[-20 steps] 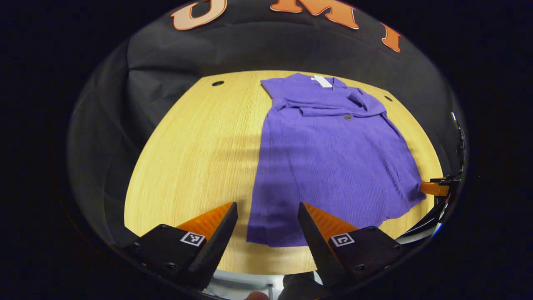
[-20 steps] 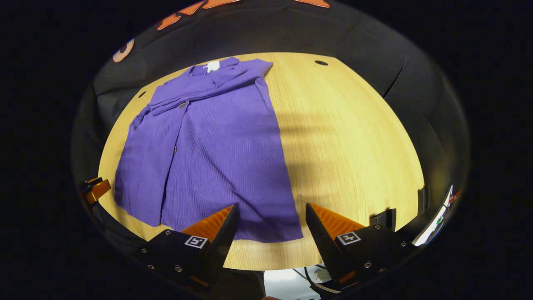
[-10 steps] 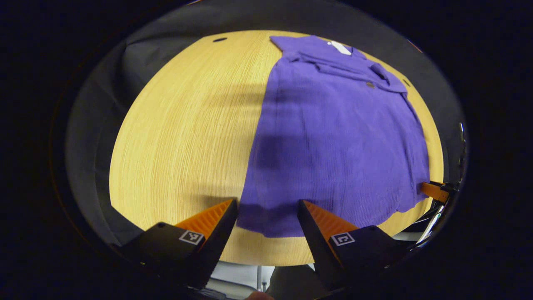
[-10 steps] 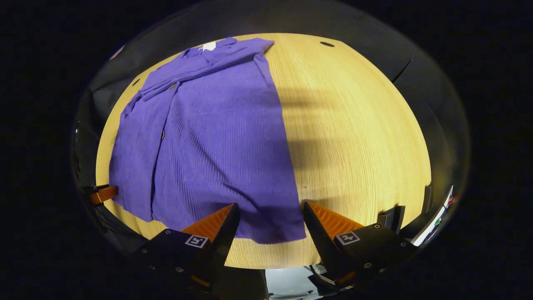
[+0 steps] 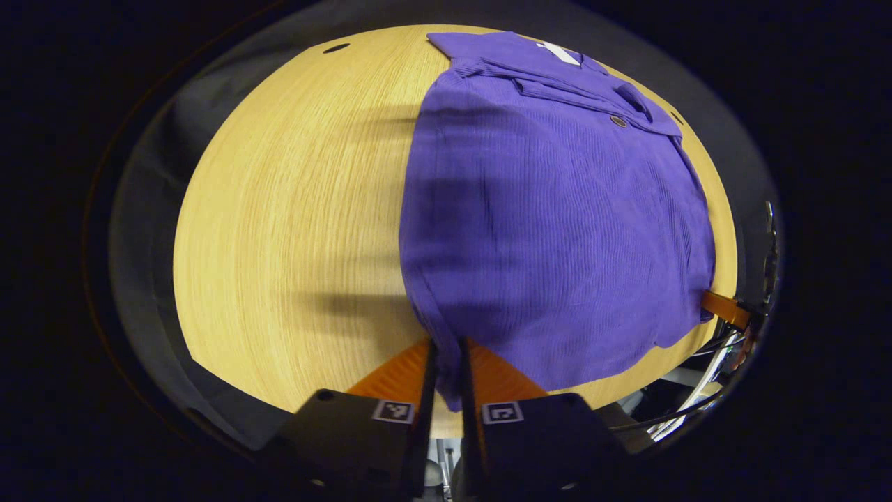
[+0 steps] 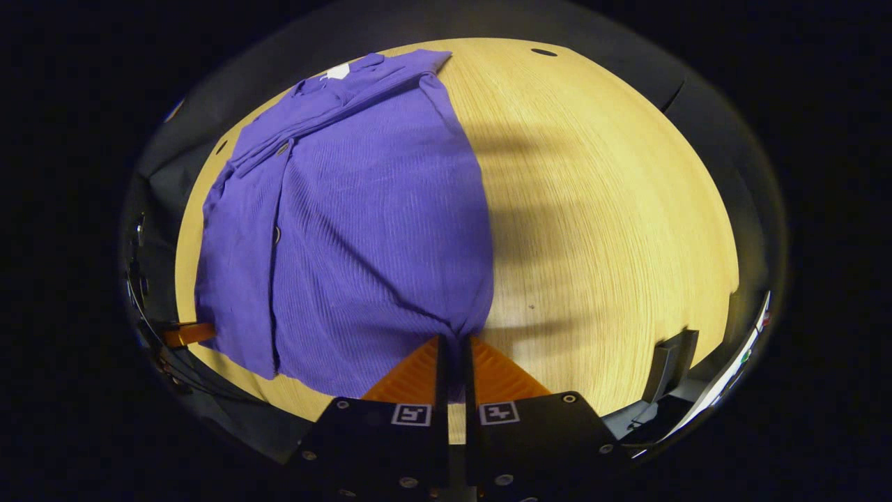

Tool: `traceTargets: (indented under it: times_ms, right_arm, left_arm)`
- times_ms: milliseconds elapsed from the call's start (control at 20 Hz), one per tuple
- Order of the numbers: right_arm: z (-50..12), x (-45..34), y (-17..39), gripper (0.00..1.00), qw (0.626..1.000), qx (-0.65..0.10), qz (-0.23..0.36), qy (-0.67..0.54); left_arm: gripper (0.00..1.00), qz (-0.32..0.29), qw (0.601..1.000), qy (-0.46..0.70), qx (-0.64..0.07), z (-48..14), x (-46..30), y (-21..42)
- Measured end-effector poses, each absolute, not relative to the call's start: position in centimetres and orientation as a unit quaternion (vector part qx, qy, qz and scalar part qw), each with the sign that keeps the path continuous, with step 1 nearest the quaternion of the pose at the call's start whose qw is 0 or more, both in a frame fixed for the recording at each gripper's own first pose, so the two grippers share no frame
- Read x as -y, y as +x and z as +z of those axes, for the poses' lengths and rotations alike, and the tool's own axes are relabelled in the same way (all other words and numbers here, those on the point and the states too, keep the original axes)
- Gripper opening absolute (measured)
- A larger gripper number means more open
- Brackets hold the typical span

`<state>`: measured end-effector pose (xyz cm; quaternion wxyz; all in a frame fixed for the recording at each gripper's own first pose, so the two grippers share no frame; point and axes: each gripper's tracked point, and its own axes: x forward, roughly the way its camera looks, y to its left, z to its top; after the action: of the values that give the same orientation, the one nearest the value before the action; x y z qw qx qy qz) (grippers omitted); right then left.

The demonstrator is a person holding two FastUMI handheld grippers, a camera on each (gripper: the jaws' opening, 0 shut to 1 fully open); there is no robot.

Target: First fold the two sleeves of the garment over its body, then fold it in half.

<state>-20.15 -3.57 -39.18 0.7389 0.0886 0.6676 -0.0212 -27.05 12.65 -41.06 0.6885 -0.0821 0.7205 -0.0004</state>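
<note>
A purple ribbed garment (image 5: 557, 209) lies flat on the wooden table (image 5: 293, 209), collar at the far end, both sleeves folded across its chest. My left gripper (image 5: 446, 348) is shut on the near left corner of the hem, cloth pinched between its fingers. In the right gripper view the same garment (image 6: 362, 223) spreads to the left, and my right gripper (image 6: 453, 345) is shut on the near right corner of the hem. A button (image 5: 618, 121) and a white neck label (image 5: 561, 53) show near the collar.
The other gripper's finger (image 5: 725, 310) peeks in at the right edge of the left gripper view, and likewise at the left edge (image 6: 188, 335) of the right gripper view. Bare tabletop (image 6: 606, 209) lies beside the garment. Small holes (image 6: 543, 52) mark the table's far corners.
Both grippers moved forward and down to the hem and closed on its two near corners; a second ago both stood open above the table's near edge.
</note>
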Motion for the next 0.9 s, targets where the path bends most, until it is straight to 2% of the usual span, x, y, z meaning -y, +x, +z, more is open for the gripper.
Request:
traceTargets:
  times_ms: [50, 150, 550, 900]
  right_arm:
    - [-39.1, 3.5, -20.1, 0.1, 0.739, -0.667, -0.02, 0.098]
    - [-38.5, 3.2, -20.0, 0.08, 0.737, -0.665, -0.013, 0.116]
    - [-33.7, 2.8, -17.4, 0.07, 0.761, -0.628, 0.007, 0.164]
    - [-27.6, 1.8, -13.2, 0.07, 0.796, -0.574, 0.029, 0.19]
  left_arm:
    - [0.11, -0.003, 0.69, -0.086, -0.719, -40.9, -12.4, -27.1]
    - [0.08, -0.008, 0.695, -0.09, -0.713, -40.1, -12.6, -27.0]
    - [0.07, -0.032, 0.725, -0.116, -0.678, -34.5, -12.2, -24.3]
    - [0.07, -0.056, 0.755, -0.107, -0.644, -29.2, -12.3, -20.3]
